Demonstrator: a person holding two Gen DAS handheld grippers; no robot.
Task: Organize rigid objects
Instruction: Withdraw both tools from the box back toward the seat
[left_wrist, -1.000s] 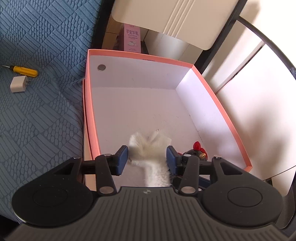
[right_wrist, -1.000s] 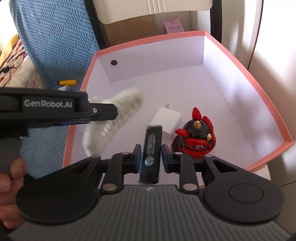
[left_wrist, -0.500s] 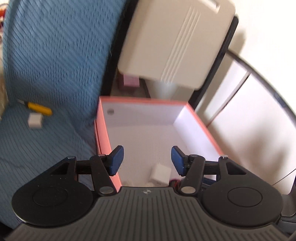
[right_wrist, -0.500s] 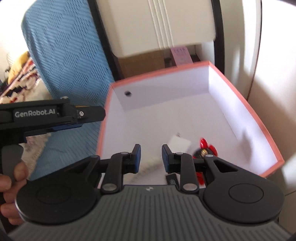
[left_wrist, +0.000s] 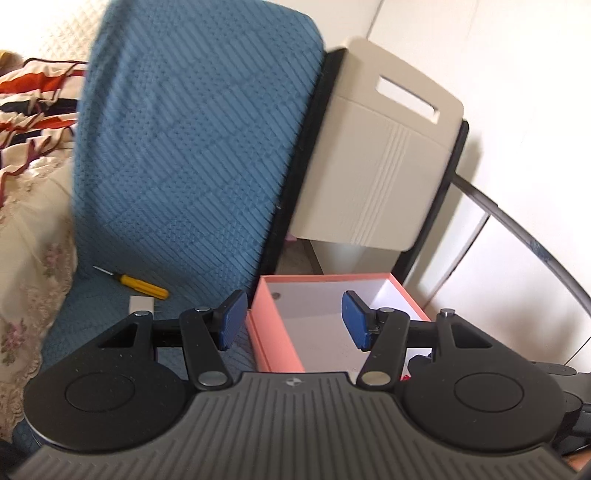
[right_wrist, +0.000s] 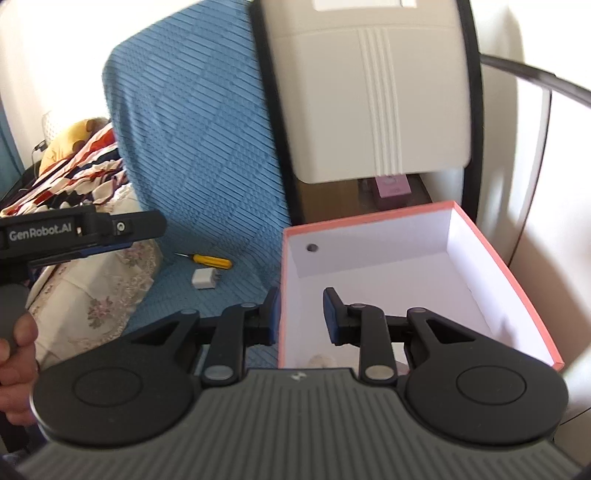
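Note:
A pink box (right_wrist: 498, 258) with a white inside stands beside a blue-covered sofa; its near wall (left_wrist: 275, 339) shows in the left wrist view. My right gripper (right_wrist: 302, 314) hovers over the box's near left corner, open, with nothing between its fingers. My left gripper (left_wrist: 293, 319) is also open and empty, above the box's left rim; its side shows as a black bar (right_wrist: 147, 226) in the right wrist view. A yellow screwdriver (right_wrist: 208, 260) and a white charger (right_wrist: 205, 278) lie on the sofa seat. A bit of white fluff (right_wrist: 321, 360) peeks out inside the box.
A beige chair back (right_wrist: 369, 92) rises behind the box. A patterned blanket (right_wrist: 85, 295) lies at the left of the blue sofa cover (left_wrist: 192, 147). A pink carton (right_wrist: 391, 188) stands beyond the box. A hand (right_wrist: 14, 354) holds the left gripper.
Both grippers have let go and risen out of the box: the left left the white fluffy thing, the right the black stick. Both views now tilt up toward the sofa back.

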